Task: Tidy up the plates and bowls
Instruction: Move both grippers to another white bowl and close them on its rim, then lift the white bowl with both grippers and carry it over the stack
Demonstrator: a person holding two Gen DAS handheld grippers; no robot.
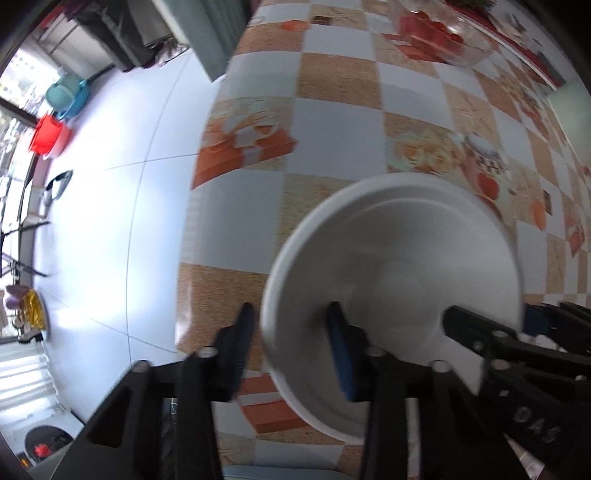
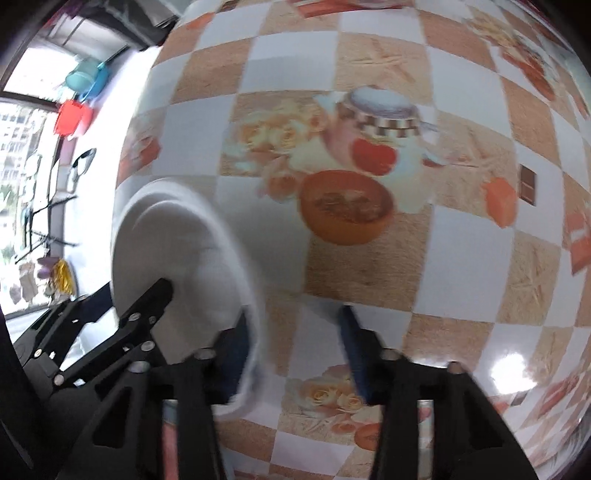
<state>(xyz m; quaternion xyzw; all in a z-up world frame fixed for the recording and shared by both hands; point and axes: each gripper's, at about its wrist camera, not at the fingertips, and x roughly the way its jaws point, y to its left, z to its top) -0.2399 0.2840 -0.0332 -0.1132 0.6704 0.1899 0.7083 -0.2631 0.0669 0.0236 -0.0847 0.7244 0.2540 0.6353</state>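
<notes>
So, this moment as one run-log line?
left hand-held gripper: open, astride white bowl rim | right hand-held gripper: open, astride opposite rim | bowl: empty

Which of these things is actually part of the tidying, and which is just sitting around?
Part of the job:
white bowl
left gripper
right gripper

Lying about:
glass bowl of red food
red bucket
checked tablecloth

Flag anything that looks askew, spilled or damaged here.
The white bowl is straddled at its rim by both tools at once: the left hand-held gripper on one side, the right hand-held gripper on the opposite side, jaws open. No spill or crack is visible, though the frames are blurred.
</notes>
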